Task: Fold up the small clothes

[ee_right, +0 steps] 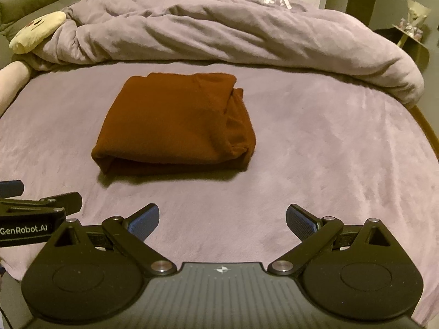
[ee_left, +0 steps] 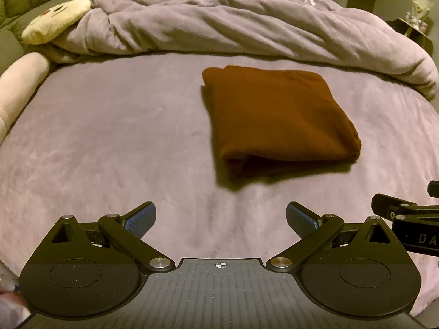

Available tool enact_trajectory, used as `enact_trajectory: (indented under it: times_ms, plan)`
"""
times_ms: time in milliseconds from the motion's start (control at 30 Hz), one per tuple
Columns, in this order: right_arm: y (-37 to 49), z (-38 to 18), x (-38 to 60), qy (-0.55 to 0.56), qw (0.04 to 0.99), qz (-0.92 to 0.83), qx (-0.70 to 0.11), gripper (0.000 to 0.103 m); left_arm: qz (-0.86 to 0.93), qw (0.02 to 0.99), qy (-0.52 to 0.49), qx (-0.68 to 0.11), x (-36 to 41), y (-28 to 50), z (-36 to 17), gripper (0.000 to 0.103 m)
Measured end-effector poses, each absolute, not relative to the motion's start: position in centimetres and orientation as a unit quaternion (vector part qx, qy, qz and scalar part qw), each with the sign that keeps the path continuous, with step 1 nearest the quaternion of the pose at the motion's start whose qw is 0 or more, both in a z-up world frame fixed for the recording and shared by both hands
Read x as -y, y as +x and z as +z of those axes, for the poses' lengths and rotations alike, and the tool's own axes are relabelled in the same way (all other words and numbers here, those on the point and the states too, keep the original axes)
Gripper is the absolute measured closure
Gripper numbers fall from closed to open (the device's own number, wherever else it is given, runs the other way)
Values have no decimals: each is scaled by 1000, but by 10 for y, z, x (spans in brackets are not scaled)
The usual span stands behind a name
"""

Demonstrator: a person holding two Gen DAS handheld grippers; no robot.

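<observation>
A rust-brown garment (ee_left: 277, 120) lies folded into a thick rectangle on the lilac bed sheet (ee_left: 109, 142). In the right wrist view the same brown garment (ee_right: 175, 126) sits ahead and to the left, its layered edges showing on the right side. My left gripper (ee_left: 221, 216) is open, held back from the garment's near edge with nothing between its blue pads. My right gripper (ee_right: 222, 218) is also open and empty, a short way in front of the garment. Each gripper's side shows at the edge of the other's view.
A bunched lilac duvet (ee_left: 233, 24) runs across the far side of the bed. A cream plush toy (ee_left: 55, 19) and a pink bolster (ee_left: 19, 87) lie at the left. A small side table (ee_right: 408, 38) stands at the far right, beyond the bed edge.
</observation>
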State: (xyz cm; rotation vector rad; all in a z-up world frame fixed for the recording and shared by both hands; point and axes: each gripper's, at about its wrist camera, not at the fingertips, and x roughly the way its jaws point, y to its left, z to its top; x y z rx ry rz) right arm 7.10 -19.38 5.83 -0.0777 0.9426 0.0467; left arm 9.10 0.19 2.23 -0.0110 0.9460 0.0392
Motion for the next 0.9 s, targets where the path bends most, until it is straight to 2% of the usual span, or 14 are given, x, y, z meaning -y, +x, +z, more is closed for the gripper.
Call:
enact_trajectory:
  times_ms: [900]
  plan:
    - [71, 56, 192, -33, 887, 21, -459, 4, 10, 894, 2, -448, 3, 88, 20, 0]
